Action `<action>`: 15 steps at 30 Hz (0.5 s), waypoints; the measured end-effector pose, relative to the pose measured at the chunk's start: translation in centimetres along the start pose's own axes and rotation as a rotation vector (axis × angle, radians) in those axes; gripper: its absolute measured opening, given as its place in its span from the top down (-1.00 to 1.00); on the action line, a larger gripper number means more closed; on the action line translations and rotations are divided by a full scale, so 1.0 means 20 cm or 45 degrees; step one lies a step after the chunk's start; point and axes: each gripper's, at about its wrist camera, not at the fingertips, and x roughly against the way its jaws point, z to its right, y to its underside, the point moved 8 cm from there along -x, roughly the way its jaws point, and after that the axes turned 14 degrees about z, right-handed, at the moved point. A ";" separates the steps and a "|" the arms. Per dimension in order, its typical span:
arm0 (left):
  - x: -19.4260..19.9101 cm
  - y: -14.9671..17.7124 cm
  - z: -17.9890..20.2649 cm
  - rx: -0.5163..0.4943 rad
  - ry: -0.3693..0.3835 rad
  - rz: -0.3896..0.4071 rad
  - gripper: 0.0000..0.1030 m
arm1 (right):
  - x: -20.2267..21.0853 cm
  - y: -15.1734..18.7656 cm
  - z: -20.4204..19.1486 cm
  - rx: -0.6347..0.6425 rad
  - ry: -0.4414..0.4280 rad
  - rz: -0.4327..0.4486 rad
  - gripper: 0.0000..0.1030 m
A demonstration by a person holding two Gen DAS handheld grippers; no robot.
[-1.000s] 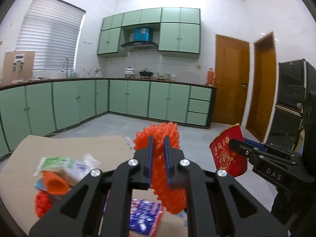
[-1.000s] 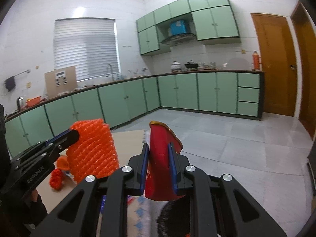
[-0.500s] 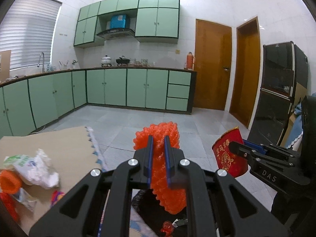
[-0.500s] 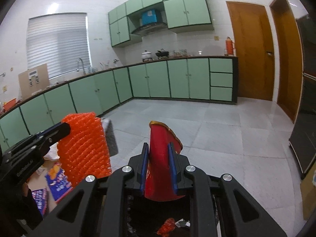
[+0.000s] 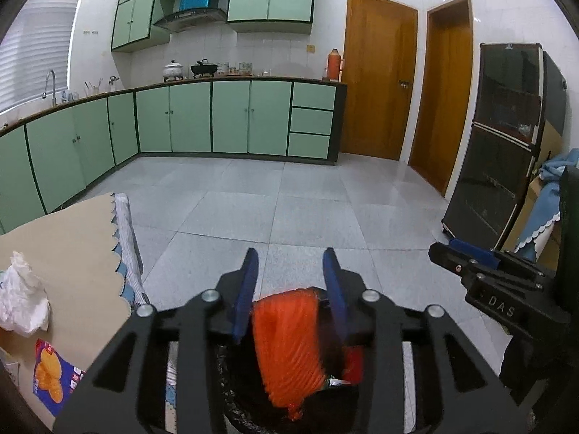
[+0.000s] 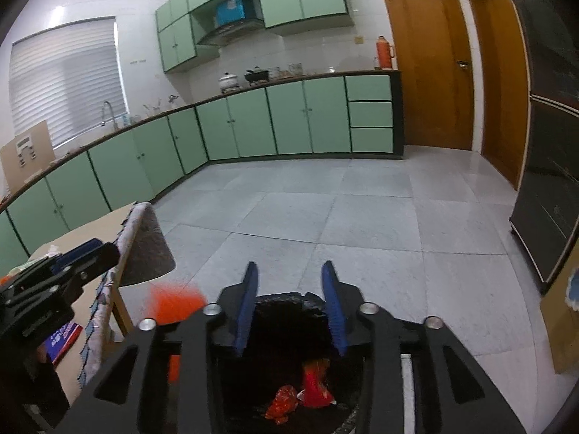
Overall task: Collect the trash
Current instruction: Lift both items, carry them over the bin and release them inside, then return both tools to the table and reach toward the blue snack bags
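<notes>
Both grippers stand with their blue-padded fingers spread wide and nothing between them: our left gripper (image 5: 289,275) and our right gripper (image 6: 288,285) each hang above the black-lined trash bin (image 6: 289,298). Just below the left gripper, the orange foam fruit net (image 5: 286,347) appears blurred, free of the pads and over the bin's mouth; in the right wrist view we see it as an orange smear (image 6: 175,300) at the bin's left edge. Inside the bin, on the dark liner, lie a red printed packet (image 6: 316,385) and, touching its left side, a crumpled red wrapper (image 6: 284,401). Left of the bin stands a table covered with brown cardboard (image 5: 68,253), its cloth edge hanging beside the bin. On the cardboard we note a crumpled white plastic bag (image 5: 21,300) and, nearer us, a blue snack packet (image 5: 50,376). In the left wrist view the right gripper enters from the right edge (image 5: 470,264), level with the left one. Beyond lie a grey tiled floor (image 5: 289,209), green base cabinets (image 5: 231,121), two wooden doors (image 5: 376,79) and a dark glass-fronted cabinet (image 5: 499,144).
</notes>
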 end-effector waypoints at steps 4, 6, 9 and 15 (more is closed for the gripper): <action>0.05 0.01 -0.03 0.004 -0.004 0.002 0.15 | 0.03 -0.01 0.00 -0.010 0.014 0.017 -0.05; 0.08 -0.01 -0.04 0.010 -0.012 0.012 0.12 | 0.06 -0.04 -0.02 -0.013 0.014 0.038 -0.22; 0.18 -0.05 -0.11 0.038 -0.035 0.041 -0.08 | 0.10 -0.08 -0.06 -0.023 0.012 0.069 -0.65; 0.41 -0.13 -0.25 0.046 -0.106 0.101 -0.29 | 0.18 -0.13 -0.27 0.000 -0.067 0.117 -0.77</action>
